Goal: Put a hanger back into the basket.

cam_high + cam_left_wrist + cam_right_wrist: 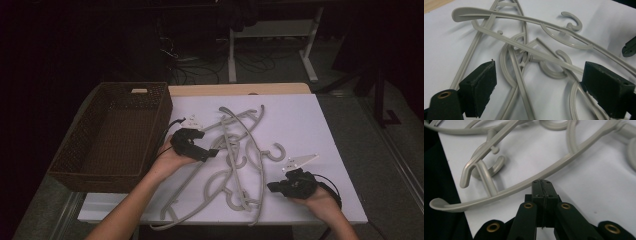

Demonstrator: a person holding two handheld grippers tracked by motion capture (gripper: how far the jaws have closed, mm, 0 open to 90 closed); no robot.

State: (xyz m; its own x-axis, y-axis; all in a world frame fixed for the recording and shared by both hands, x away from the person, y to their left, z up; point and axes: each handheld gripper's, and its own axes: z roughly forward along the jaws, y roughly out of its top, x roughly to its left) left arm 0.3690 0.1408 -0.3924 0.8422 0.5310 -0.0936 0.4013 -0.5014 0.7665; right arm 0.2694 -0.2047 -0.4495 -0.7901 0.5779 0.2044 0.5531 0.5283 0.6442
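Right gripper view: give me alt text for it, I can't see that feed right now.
The right gripper has its black jaws shut together with nothing between them, their tips right at the curved arm of a grey plastic hanger. More tangled grey hangers lie beyond on the white table, near its edge.

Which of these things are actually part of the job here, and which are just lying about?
Part of the job:
- tangled grey hangers
- left tongs, open over the hangers
- right tongs, shut, tips against a hanger arm, nothing visibly between them
- brown wicker basket, probably where the hangers go

Just lying about:
- cables on the floor
- white table frame behind
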